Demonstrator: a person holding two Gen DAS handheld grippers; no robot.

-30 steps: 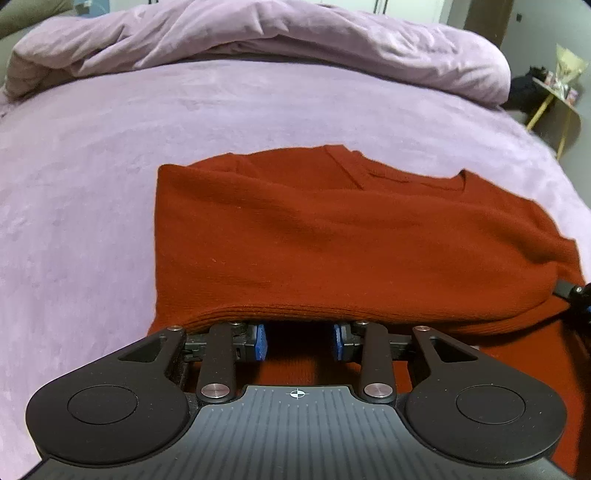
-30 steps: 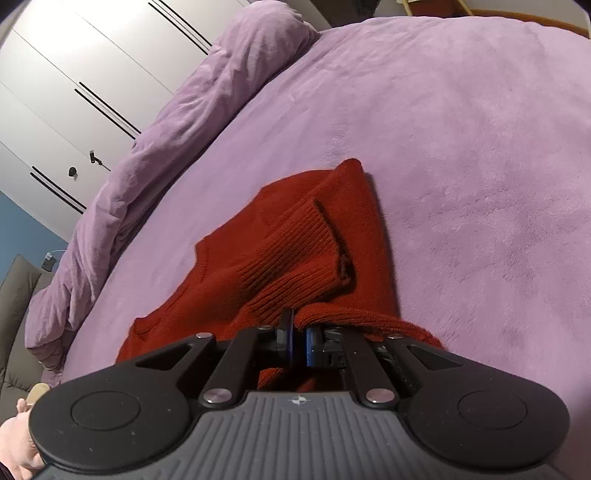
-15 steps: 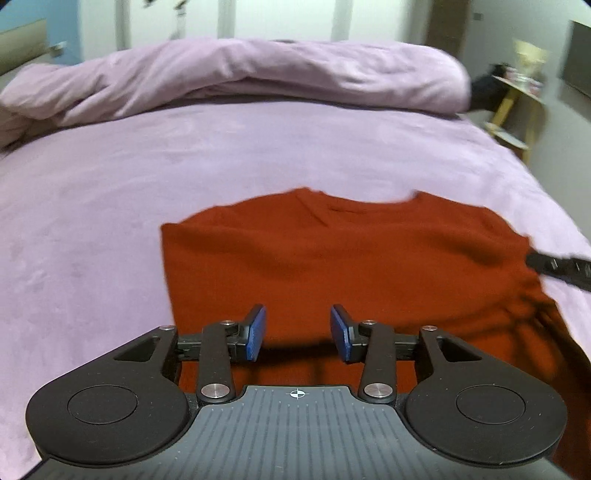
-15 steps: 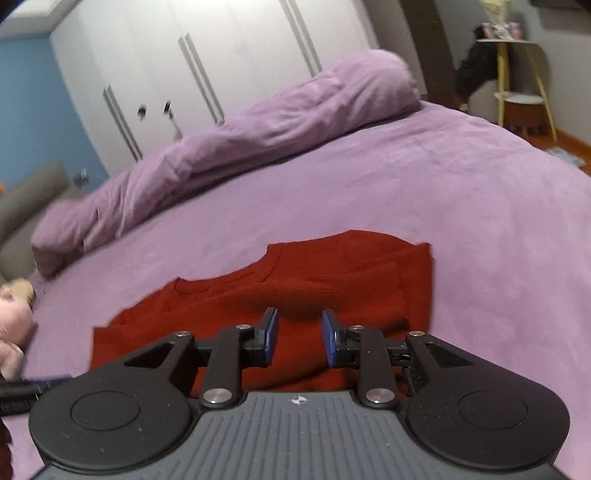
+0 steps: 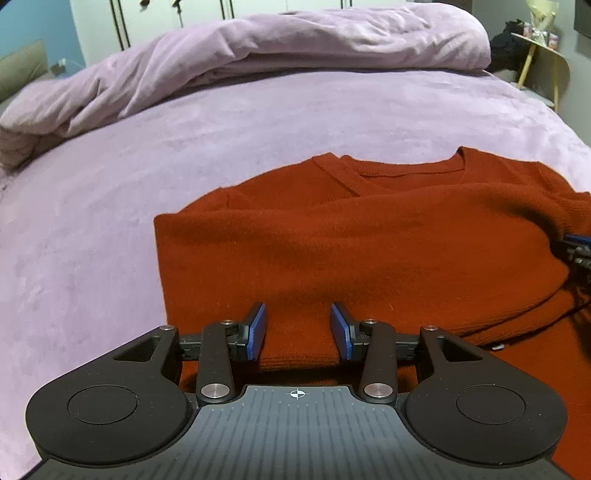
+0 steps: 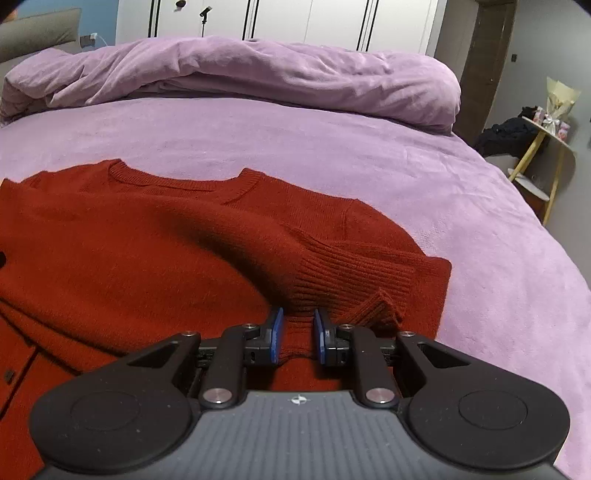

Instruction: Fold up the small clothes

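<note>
A rust-red knit sweater (image 5: 369, 251) lies flat on the lilac bed with its neckline away from me and a sleeve folded across its body. My left gripper (image 5: 299, 332) hovers at the near left hem. Its jaws are opening and the blue pads (image 5: 257, 330) stand clear of the knit below them. In the right wrist view the same sweater (image 6: 147, 251) shows a ribbed cuff (image 6: 351, 284) lying on top. My right gripper (image 6: 298, 336) is closing just before that cuff, and a fold of knit fills the narrow gap between its pads. Its tip also shows as the right gripper (image 5: 576, 247) at the sweater's right edge.
The sweater rests on a lilac bedsheet (image 5: 92, 240). A bunched lilac duvet (image 6: 240, 74) runs along the far side, with white wardrobe doors (image 6: 295, 18) behind it. A small yellow-legged side table (image 6: 546, 147) stands off the bed's right edge.
My left gripper let go of the hem and opened wider. My right gripper released the sleeve, rolled back upright, opened, then narrowed onto a fold by the cuff. The sleeve now lies across the body.
</note>
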